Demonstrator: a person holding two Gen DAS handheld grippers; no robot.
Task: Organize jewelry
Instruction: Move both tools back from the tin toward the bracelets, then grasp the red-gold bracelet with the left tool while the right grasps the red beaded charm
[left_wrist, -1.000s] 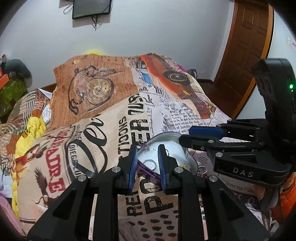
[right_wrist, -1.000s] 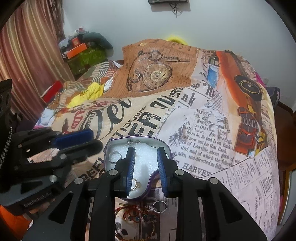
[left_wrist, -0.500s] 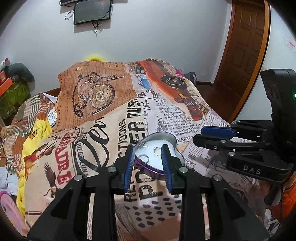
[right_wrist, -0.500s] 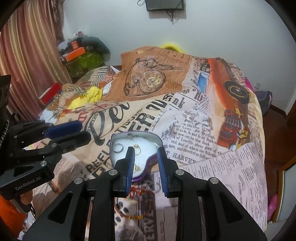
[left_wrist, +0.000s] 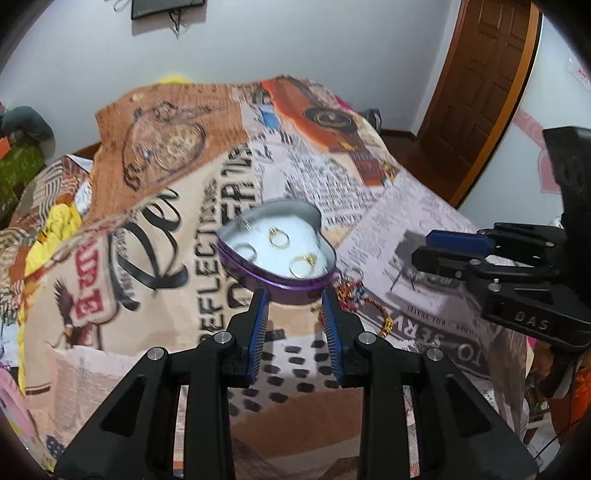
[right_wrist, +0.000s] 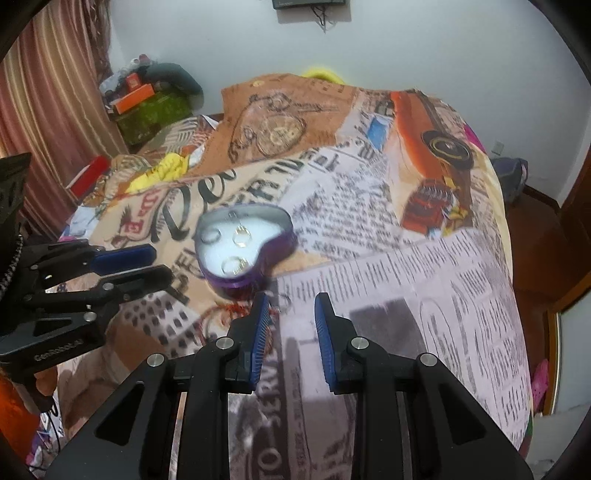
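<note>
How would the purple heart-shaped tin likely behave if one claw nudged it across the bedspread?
The purple heart-shaped tin looks like thin metal, so probably stiff and light. It sits on the soft printed bedspread, so a nudge may drag or tilt it rather than slide it cleanly. It has no lid on, so the loose rings inside would likely shift or spill if it tips.

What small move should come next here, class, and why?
Probably bring the right claw down to the beaded bracelet lying on the bedspread beside the heart-shaped tin. Three rings already sit inside the tin, the bracelet is still outside, and both claws are open and empty.
</note>
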